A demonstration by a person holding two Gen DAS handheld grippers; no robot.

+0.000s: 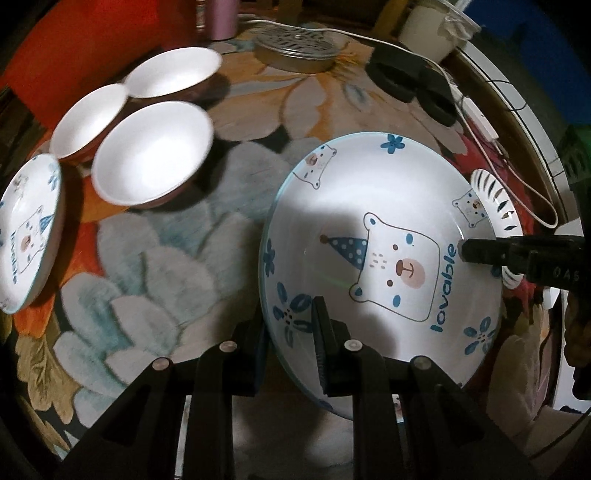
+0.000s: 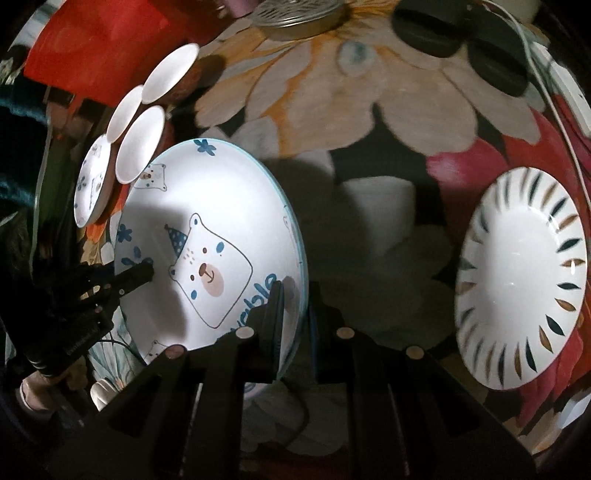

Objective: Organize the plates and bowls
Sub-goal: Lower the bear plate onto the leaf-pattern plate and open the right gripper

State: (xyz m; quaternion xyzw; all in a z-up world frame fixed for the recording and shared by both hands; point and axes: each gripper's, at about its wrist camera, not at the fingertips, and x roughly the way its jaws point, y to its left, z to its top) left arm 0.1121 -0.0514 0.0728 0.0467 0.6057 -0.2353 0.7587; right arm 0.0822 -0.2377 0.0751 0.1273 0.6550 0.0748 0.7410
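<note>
A large white plate (image 1: 369, 192) (image 2: 207, 192) with a blue rim, a bear drawing and the word "lovable" hangs tilted above the flowered tablecloth, casting a shadow. My left gripper (image 1: 288, 321) is shut on its near rim, one finger over it and one under. From the opposite side my right gripper (image 2: 299, 299) is shut on the rim too. Each gripper shows in the other's view, the right gripper (image 1: 465, 251) and the left gripper (image 2: 144, 273). Three white bowls (image 1: 151, 155) with brown outsides stand at the left beside a smaller bear plate (image 1: 29, 232). A leaf-patterned plate (image 2: 521, 280) lies to the right.
A metal lid (image 1: 295, 50), black round objects (image 1: 406, 81), a pink cup (image 1: 221, 18) and a white bucket (image 1: 432, 29) stand at the back. A white cable (image 1: 517, 177) runs along the table's right edge. A red cloth (image 2: 92, 48) lies at the back left.
</note>
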